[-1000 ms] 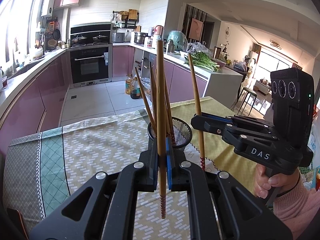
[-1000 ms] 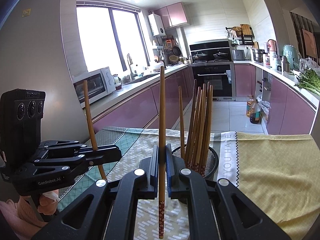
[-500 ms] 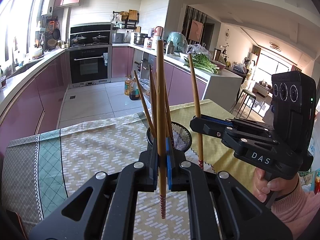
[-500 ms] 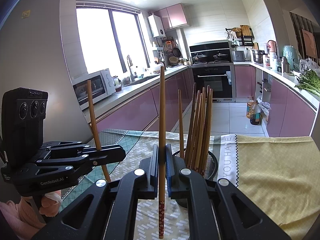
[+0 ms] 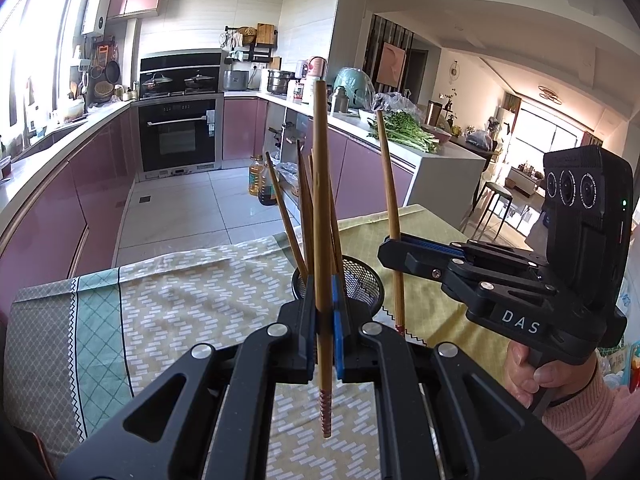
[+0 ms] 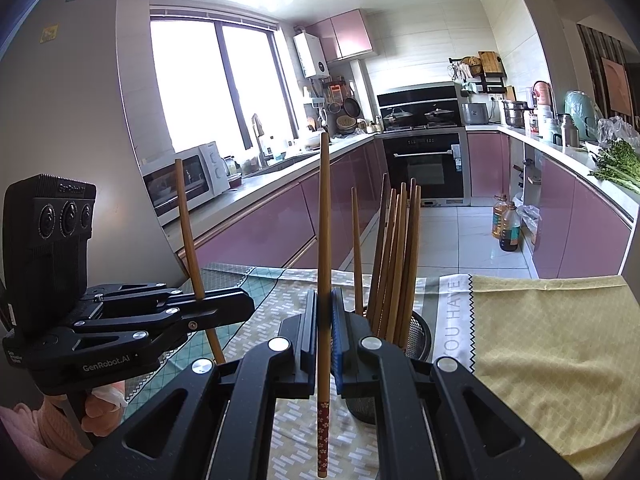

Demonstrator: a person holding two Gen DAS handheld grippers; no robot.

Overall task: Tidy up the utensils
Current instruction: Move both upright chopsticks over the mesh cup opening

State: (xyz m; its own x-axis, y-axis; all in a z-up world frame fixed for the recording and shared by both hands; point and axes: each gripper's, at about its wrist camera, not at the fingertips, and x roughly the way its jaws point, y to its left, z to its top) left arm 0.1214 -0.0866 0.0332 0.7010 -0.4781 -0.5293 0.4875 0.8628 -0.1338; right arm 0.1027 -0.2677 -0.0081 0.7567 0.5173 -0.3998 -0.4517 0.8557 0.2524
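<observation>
Holding a bamboo chopstick [image 5: 322, 200] upright in the left tongs [image 5: 324, 292], pinched tight, just in front of the mesh holder [image 5: 362, 284]. Same with the right tongs [image 6: 324, 300]: clamped on a second chopstick [image 6: 324, 220], just left of the holder, patterned end hanging low over the surface [image 5: 200, 312]. Barely any shift since a moment ago, still hovering, nothing released. So no progress yet; probably lifting each tip over the holder's rim next, to join the bundle [image 6: 396, 260] standing inside

Mesh holder [image 5: 362, 280] base hidden behind left gripper [image 5: 325, 344]; chopstick bundle [image 6: 394, 264] lower ends concealed inside holder; person's sleeve [image 5: 592, 412] cut by frame edge.
</observation>
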